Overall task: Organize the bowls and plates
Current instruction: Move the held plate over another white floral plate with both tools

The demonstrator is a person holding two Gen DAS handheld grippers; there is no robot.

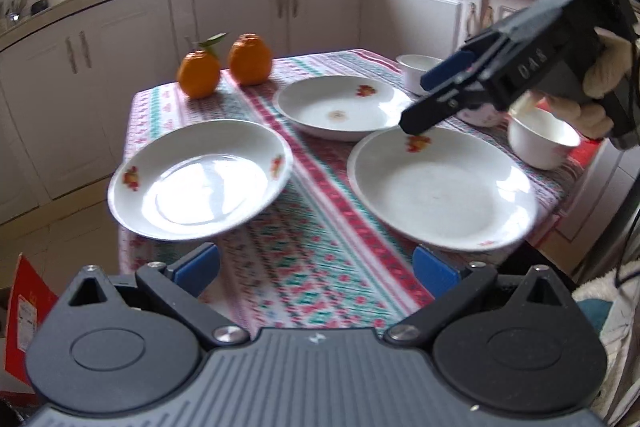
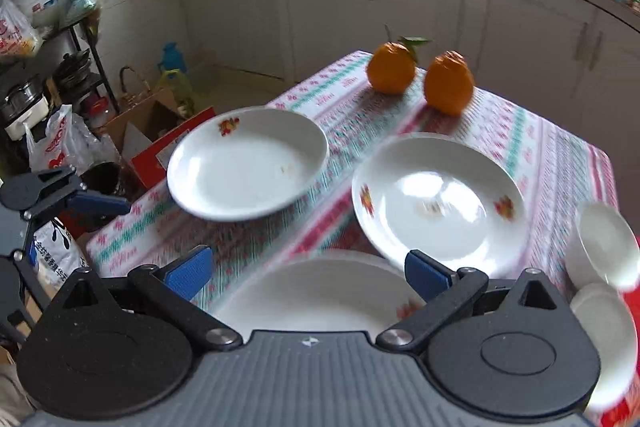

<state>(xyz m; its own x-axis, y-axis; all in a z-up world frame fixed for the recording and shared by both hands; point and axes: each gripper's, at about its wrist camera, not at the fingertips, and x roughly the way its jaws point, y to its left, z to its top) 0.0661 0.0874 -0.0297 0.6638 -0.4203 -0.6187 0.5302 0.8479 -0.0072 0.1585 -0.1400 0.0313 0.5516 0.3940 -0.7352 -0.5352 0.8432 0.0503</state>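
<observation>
Now spreading wide: fingers [image 2: 188, 273] of the right gripper [image 2: 308, 273], blue pads far apart, nothing between them, pinching nothing. Hanging above the near plate [image 2: 312, 291], whose rim is showing just beyond the pads. Seen from the left wrist view, hovering over the far rim of that same plate [image 1: 440, 191], gripped from behind by a gloved hand [image 1: 600, 83].

Likewise standing apart: fingers [image 1: 198, 269] of the left gripper [image 1: 316, 269], empty, poised over the patterned tablecloth [image 1: 312, 267] near the table's front edge, between the two nearer plates.

Lying spread out and unstacked on the cloth: three white plates with small red flower marks. Sitting at the left edge, slightly overhanging it, the left plate [image 1: 200, 179]; resting farther back, the middle plate [image 1: 340, 107]; lying at the right, the near plate.

Standing along the right side: white bowls, one [image 1: 544, 143] just beside the near plate, another [image 1: 416, 67] farther back; possibly a third behind the right gripper, though mostly hidden.

Sitting side by side at the far end of the cloth: two oranges [image 1: 200, 73], one bearing a leaf. Curving behind it all: white kitchen cabinets [image 1: 240, 7].
</observation>
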